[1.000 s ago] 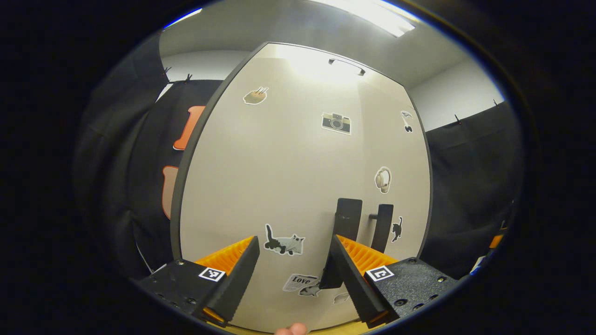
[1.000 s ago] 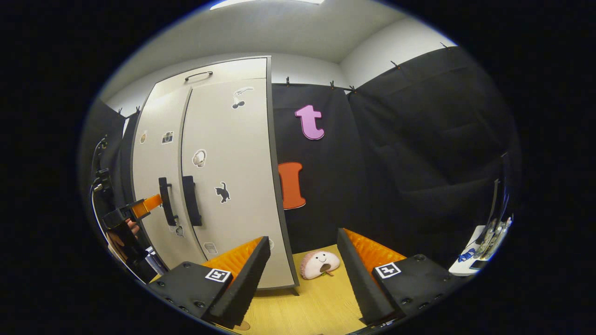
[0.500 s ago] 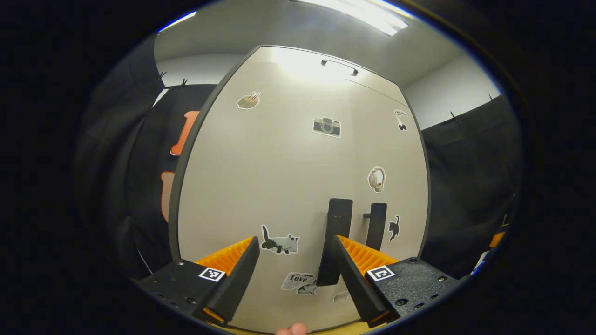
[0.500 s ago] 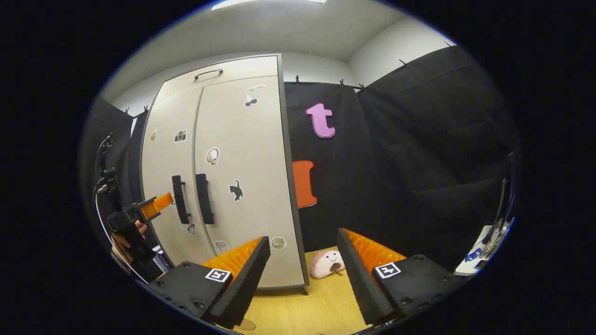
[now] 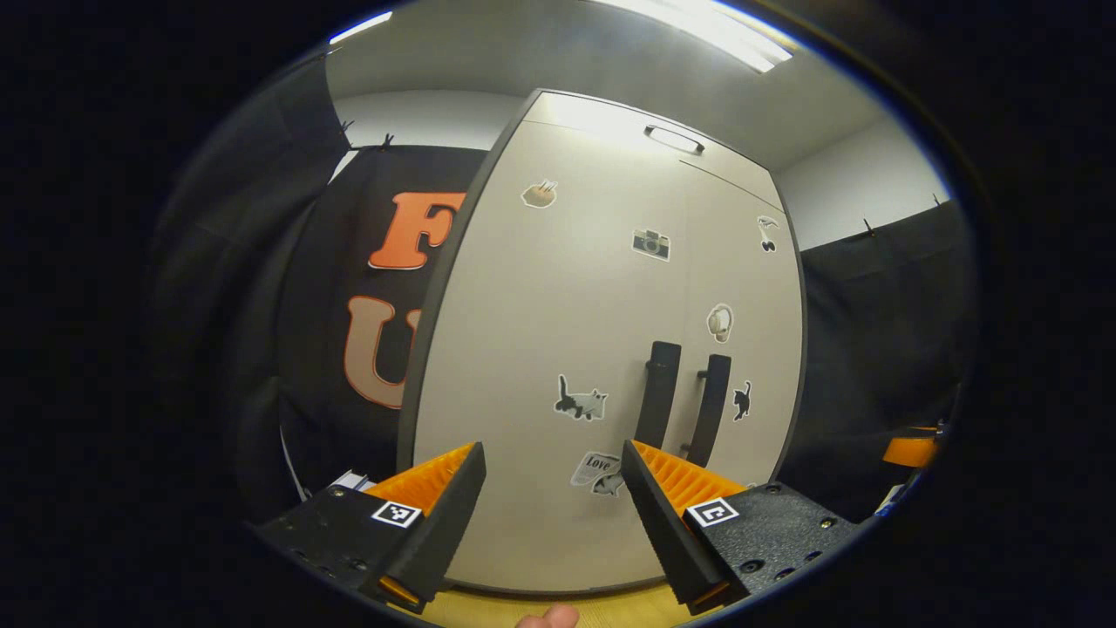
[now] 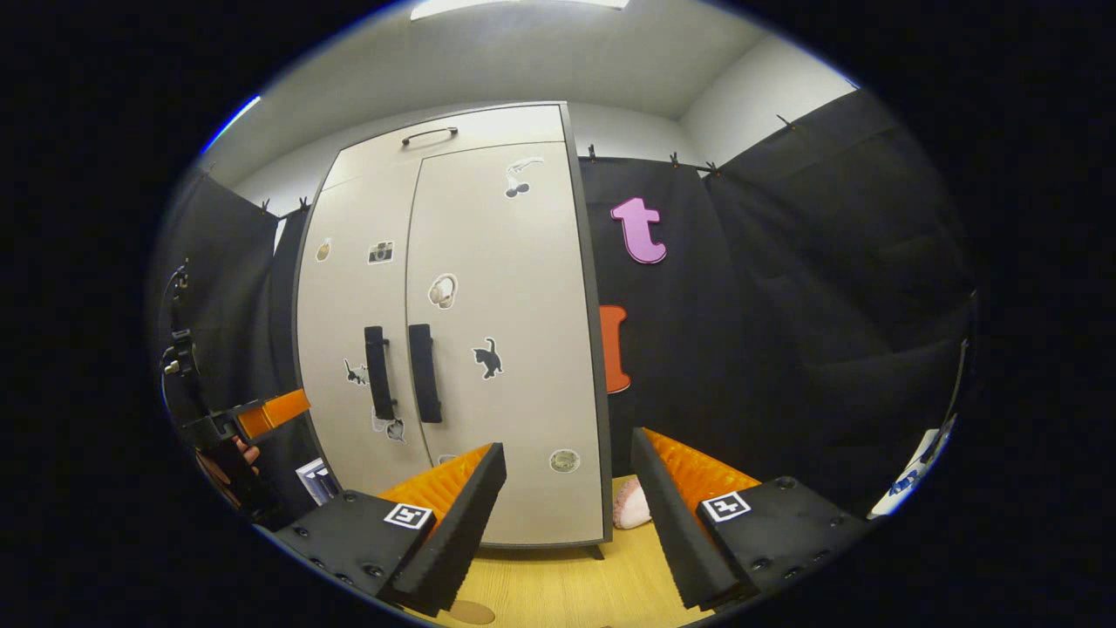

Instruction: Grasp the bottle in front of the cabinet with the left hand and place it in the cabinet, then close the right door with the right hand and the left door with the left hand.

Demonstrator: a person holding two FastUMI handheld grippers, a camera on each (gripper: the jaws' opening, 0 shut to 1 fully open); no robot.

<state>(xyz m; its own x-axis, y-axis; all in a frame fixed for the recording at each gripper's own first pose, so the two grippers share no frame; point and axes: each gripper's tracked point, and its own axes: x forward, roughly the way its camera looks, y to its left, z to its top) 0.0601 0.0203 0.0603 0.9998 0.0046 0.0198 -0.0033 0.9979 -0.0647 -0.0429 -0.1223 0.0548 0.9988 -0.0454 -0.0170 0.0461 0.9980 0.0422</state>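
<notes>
Left gripper (image 5: 551,488) fingers spread apart, empty, facing the cabinet's (image 5: 523,523) closed left door (image 5: 540,349). Smooth matte beige panels, flat black bar handles (image 5: 658,392). Stickers: cat (image 5: 580,399), camera (image 5: 650,243), one reading "Love" (image 5: 597,464). Right gripper (image 6: 567,501) also spread, empty, before the closed right door (image 6: 514,349). Bottle unseen behind the doors.

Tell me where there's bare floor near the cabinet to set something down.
In the right gripper view, bare wooden floor lies in front of the cabinet, reaching between the right tool's fingers. The strip right of the cabinet's foot is crowded by a pink plush against the black cloth.
</notes>
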